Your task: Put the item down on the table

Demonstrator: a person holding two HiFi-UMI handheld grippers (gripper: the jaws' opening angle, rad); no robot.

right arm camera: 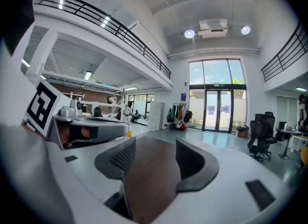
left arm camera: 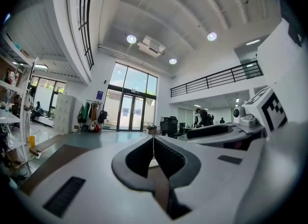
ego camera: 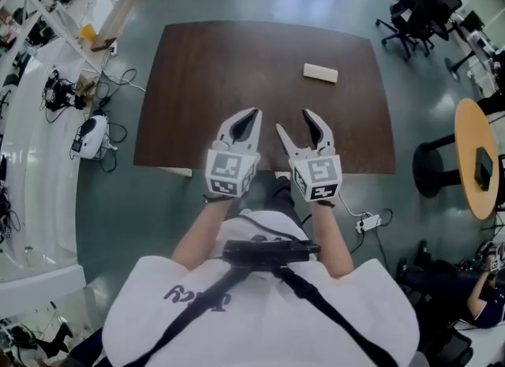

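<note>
- Two devices hang over the near edge of the brown counter (ego camera: 197,81) in the head view: left gripper (ego camera: 254,113) and right gripper (ego camera: 293,122). The pale block (ego camera: 320,73) lies flat on the counter, well apart from both.
- Left gripper view: jaws pressed together, holding nothing.
- Right gripper view: jaws spread wide, only counter surface between them.

The brown table (ego camera: 205,81) is wide, open wood ahead of both tongs. Just one thing lies on it: a small pale block (ego camera: 320,73), ahead of the right gripper (ego camera: 292,119), a bit to its right and well apart from it. The wood ahead of the left gripper (ego camera: 254,111) is open all the way across. The tongs are side by side with a small gap. Far right, off the table, stand a round orange table (ego camera: 477,160) and black chairs (ego camera: 418,2).
</note>
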